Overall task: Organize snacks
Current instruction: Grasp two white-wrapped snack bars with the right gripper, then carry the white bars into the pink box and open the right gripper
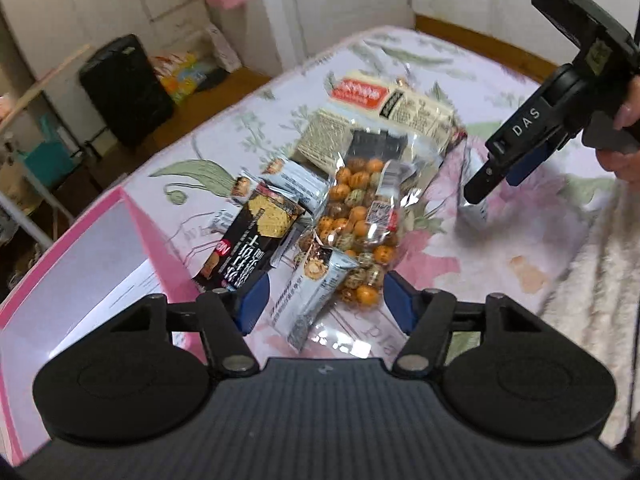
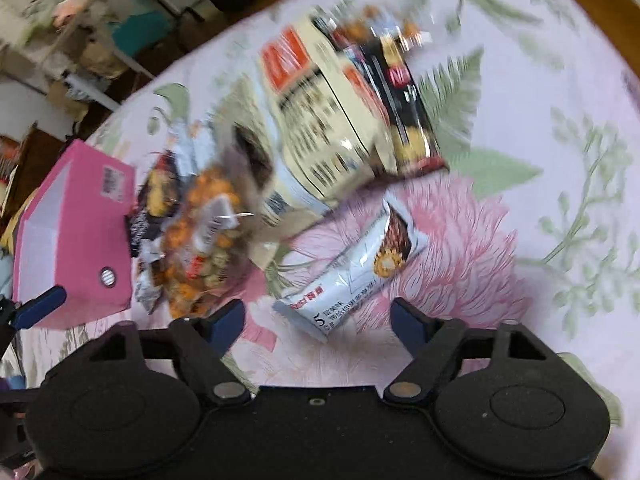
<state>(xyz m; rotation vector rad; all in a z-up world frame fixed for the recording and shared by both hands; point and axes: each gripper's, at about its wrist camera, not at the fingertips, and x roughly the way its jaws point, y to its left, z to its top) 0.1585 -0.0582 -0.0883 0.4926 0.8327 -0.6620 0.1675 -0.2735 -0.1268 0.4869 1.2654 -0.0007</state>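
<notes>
snack pile (image 1: 352, 184) heaped on bed | pink box (image 1: 80, 264) beside, seemingly open

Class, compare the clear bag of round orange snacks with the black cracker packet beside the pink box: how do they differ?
The clear bag is see-through, showing loose orange and greenish balls; the black cracker packet is opaque and printed. The bag looks larger and crinkled; the packet is slimmer and box-like. The packet lies nearer the pink box. Both rest on the floral bedsheet, ungrasped.
</notes>
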